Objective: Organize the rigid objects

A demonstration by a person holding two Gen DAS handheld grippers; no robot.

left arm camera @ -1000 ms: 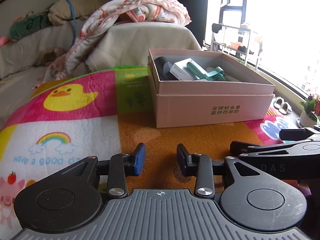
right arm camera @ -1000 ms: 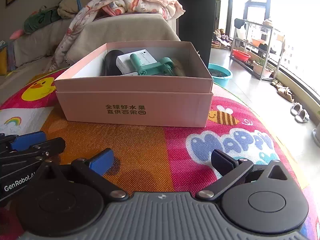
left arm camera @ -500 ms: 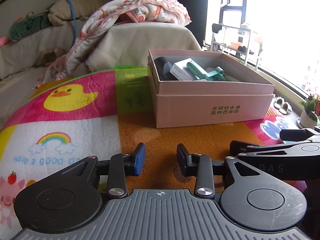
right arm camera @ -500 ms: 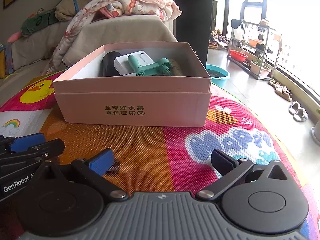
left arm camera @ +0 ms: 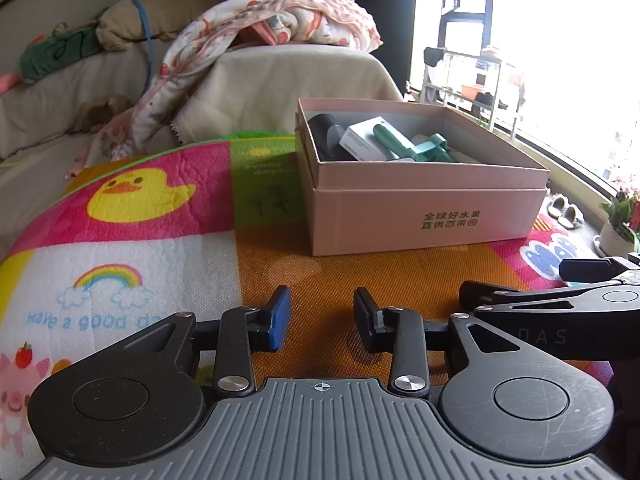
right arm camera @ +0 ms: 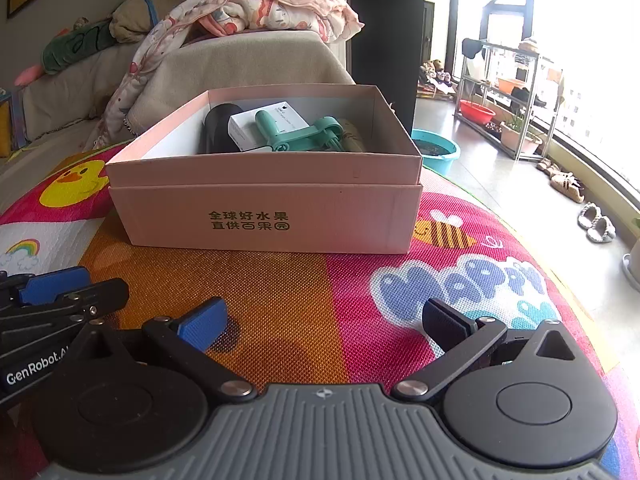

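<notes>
A pink cardboard box (left arm camera: 424,216) (right arm camera: 272,216) stands on the colourful play mat. In it lie a teal plastic tool (left arm camera: 400,146) (right arm camera: 296,132), a white carton (left arm camera: 360,140) (right arm camera: 244,130) and a black cylinder (left arm camera: 324,130) (right arm camera: 218,128). My left gripper (left arm camera: 322,318) is open and empty, low over the mat in front of the box. My right gripper (right arm camera: 324,320) is open wide and empty, beside it to the right; it shows at the right edge of the left wrist view (left arm camera: 520,304).
The play mat (right arm camera: 360,280) covers a raised surface. A sofa with a blanket (left arm camera: 256,40) and pillows stands behind it. On the floor to the right are a teal basin (right arm camera: 436,152), a metal rack (right arm camera: 508,96), slippers and a potted plant (left arm camera: 618,220).
The right wrist view has crept a little closer to the box and tilted slightly. The left gripper has stayed still. Both jaws stand as before.
</notes>
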